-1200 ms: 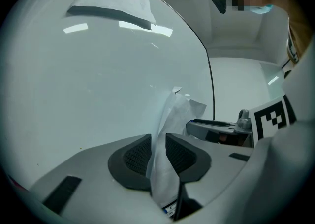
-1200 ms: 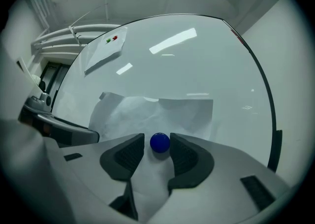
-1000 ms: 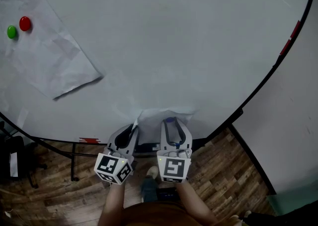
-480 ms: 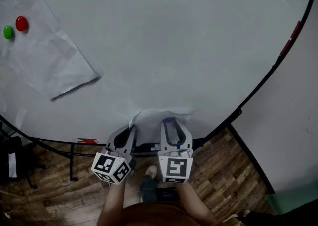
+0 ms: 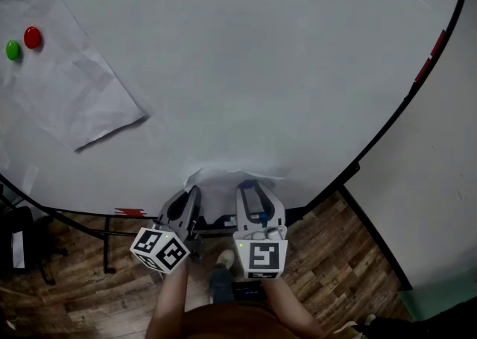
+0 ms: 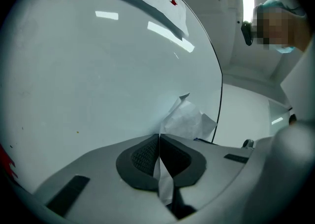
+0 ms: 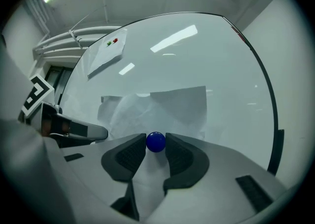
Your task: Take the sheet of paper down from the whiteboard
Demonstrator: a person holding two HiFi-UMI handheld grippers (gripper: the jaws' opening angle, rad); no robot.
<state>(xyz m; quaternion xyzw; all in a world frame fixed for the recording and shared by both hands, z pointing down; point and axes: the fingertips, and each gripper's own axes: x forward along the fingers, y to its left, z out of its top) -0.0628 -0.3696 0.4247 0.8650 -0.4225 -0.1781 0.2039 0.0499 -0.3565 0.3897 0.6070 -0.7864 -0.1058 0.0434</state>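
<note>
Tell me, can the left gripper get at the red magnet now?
Probably not yet: the left gripper is shut on the edge of the lower sheet, and the red magnet sits far up the whiteboard. Bare board lies between.

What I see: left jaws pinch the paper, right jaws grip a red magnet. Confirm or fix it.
Wrong colour: the right gripper grips a blue magnet, as the right gripper view shows. The left gripper does pinch the paper.

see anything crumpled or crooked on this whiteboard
The lower sheet is crumpled, its edge pinched in the left gripper while the right gripper grips its blue magnet. The upper sheet hangs crooked and creased.
</note>
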